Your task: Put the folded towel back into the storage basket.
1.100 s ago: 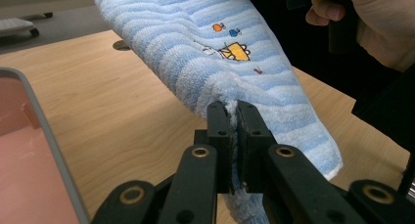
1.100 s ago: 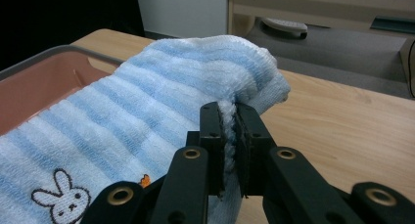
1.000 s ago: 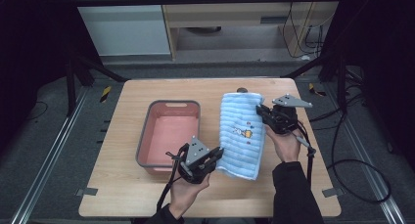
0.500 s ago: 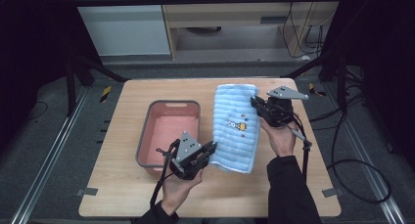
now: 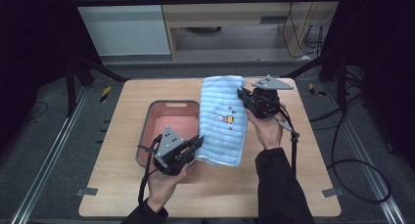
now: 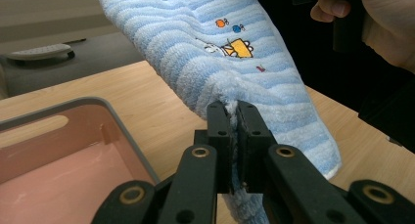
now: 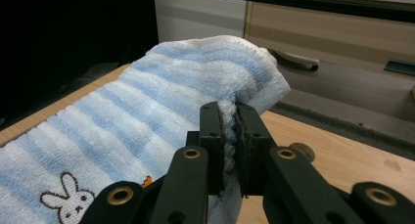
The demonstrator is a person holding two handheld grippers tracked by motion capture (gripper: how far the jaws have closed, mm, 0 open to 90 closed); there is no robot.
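Since the earlier frame the towel has shifted left across the table and risen with both hands, its left edge now overlapping the right rim of the tray. We see it as a pale blue striped cloth with a small embroidered rabbit, stretched lengthwise between the two grippers and hanging clear of the wood along most of its span; whether its near right corner touches the table we cannot tell. The left gripper holds the near end: in the left gripper view its jaws stand together, clamped on a pinched fold of the towel's edge, with the tray's pink floor just below and to the left. The right gripper holds the far end in the same way, jaws pressed tight on a bunched corner, with the far table edge and a cabinet beyond it. In the high view the left gripper sits at the tray's near right corner and the right gripper beyond the tray's far right corner.

We judge the step in hand to be the carry of the towel toward the tray. The next move calls for both grips to hold while the cloth travels farther left until it hangs over the tray's opening, and then a lowering of both ends together, so that no edge drapes outside the rim.
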